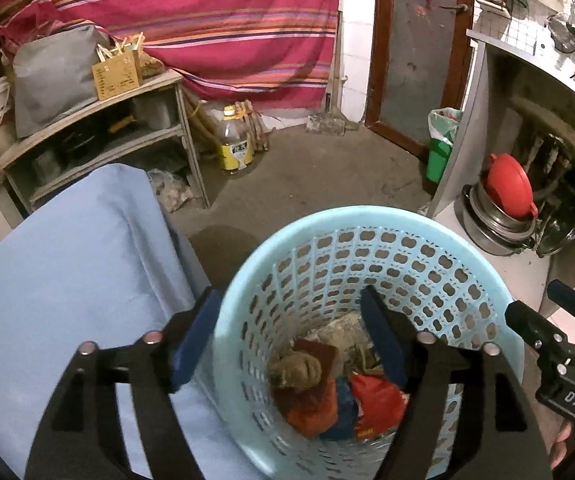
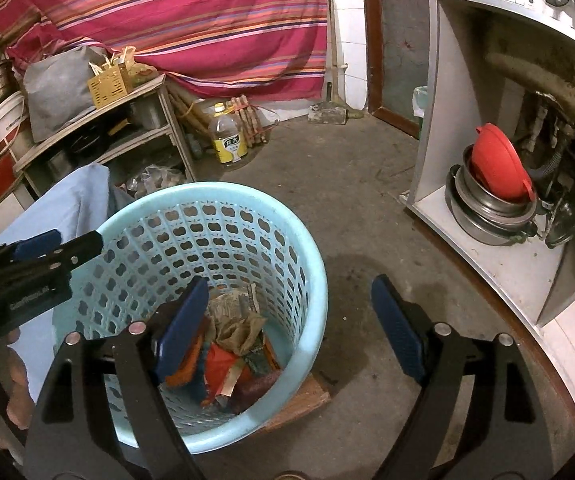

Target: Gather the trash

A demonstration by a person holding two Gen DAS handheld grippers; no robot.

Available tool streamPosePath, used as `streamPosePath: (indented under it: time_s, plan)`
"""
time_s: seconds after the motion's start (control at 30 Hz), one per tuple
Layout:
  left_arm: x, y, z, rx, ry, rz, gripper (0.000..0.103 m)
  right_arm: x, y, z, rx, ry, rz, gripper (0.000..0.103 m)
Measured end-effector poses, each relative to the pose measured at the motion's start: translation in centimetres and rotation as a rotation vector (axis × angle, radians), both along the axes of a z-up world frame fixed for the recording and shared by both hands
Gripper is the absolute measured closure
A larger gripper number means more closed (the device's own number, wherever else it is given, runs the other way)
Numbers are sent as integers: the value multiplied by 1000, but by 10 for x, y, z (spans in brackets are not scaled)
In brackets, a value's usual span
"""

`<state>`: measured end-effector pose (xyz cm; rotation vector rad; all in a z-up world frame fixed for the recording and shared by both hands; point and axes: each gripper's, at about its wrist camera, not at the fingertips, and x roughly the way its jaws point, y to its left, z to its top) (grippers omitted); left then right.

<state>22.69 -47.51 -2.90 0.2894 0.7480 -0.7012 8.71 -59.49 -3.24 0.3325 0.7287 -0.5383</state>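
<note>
Trash: crumpled paper, a brownish wad, red and orange wrappers and dark blue scraps lie heaped at the bottom of the light blue basket.
Basket: perforated plastic, upright on the floor, its base resting partly on a flat brown board; a blue cloth lies just beside it on its left.
Trash relative to left claw: the heap lies below and between the two fingers, apart from both pads.
Left claw: wide open and empty; the left finger stands outside the basket wall over the blue cloth, the right finger hangs inside the basket above the heap. Whether either pad touches the rim cannot be told.
Trash relative to right claw: the heap lies below the claw's left finger, off to the left of the gap.
Right claw: wide open and empty; its left finger hangs inside the basket, its right finger is outside, over the bare floor.
Each claw in the other's view: the right claw shows at the right edge of the left view, the left claw at the left edge of the right view, beside the rim.
Surroundings: a red lid on stacked steel pots sits in an open cabinet to the right; a bottle with a yellow label stands on the floor beyond.
</note>
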Motion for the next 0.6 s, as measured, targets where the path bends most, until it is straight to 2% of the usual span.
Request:
streamPosePath:
  time_s: [0.13,0.23,0.3,0.4,0.47,0.6]
  plan:
    - [-6,21,11,-19,-12,2,25,5,5,2,-3,-4,19,21]
    - [-13,47,20,-27,-51,31,21,10,15,7,16,-33,49,21]
    - [-17,65,24,-39,-48,50,19,15,26,11,11,-41,67,20]
    - [-26,95,30,-46,-52,70,18,23,51,17,-12,-48,116,16]
    - [-35,116,35,-54,-73,87,16,26,65,20,-22,-52,138,9]
    - [-57,171,44,-86,-138,146,13,25,108,25,-25,-64,219,4]
